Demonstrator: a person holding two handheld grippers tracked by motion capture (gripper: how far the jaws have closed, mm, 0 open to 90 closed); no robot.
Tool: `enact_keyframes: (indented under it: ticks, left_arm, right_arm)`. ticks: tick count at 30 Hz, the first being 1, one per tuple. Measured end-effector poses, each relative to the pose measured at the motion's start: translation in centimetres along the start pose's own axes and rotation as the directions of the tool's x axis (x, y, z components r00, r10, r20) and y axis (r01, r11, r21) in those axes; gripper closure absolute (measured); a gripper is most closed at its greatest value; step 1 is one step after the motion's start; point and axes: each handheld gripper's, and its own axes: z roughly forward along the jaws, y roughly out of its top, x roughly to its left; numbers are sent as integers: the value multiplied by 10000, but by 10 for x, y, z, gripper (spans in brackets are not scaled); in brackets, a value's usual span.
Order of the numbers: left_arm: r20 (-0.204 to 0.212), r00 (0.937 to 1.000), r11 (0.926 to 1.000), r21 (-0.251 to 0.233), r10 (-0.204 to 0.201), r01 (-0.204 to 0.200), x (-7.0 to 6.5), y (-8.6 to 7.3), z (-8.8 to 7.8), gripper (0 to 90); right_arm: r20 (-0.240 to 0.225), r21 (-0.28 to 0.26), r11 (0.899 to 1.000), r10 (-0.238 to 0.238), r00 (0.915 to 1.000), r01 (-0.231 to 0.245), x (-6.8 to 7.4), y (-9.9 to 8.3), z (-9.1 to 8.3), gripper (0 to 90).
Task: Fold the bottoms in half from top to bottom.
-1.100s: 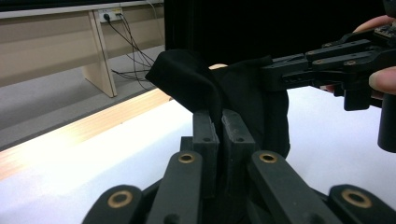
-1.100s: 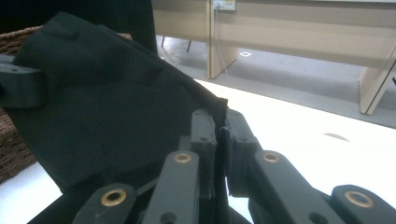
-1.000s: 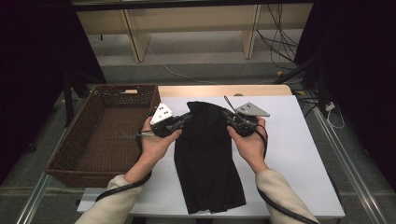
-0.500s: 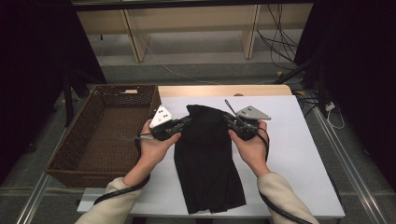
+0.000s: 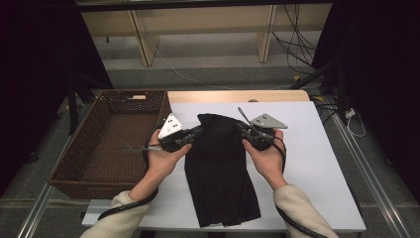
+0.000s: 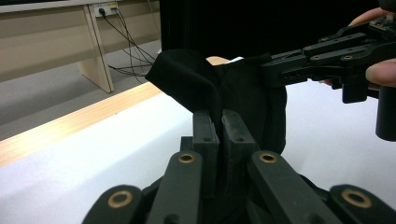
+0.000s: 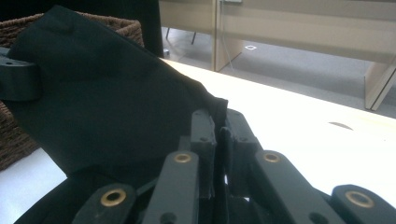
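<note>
A black cloth (image 5: 220,173) hangs by its upper end between both grippers, and its long lower part lies on the white table (image 5: 317,168). My left gripper (image 5: 197,132) is shut on the cloth's left upper edge. My right gripper (image 5: 241,129) is shut on the right upper edge. In the left gripper view the jaws pinch a fold of the black cloth (image 6: 196,84), with the right gripper (image 6: 280,70) across from it. In the right gripper view the closed jaws hold the cloth (image 7: 107,98) by its corner.
A brown wicker basket (image 5: 74,163) stands at the left of the table, its rim close to my left hand (image 5: 161,158). Wooden shelving and cables (image 5: 292,44) lie on the floor beyond the table's far edge (image 5: 237,95).
Both grippers have stayed almost in place, holding the cloth's upper end; the cloth lies much the same.
</note>
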Motion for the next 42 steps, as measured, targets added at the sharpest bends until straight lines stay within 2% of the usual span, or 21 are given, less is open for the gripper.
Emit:
enact_keyframes:
  ticks: [13, 42]
  left_arm:
    - [69, 10000, 10000, -17, 59, -58, -2, 0, -3, 851]
    - [287, 9995, 9995, 296, 116, -124, -9, -5, -6, 851]
  right_arm:
    - [-31, 146, 9998, -112, 9999, 112, 2, -3, -5, 842]
    - [-172, 471, 9986, -231, 9996, 239, 3, -11, -10, 842]
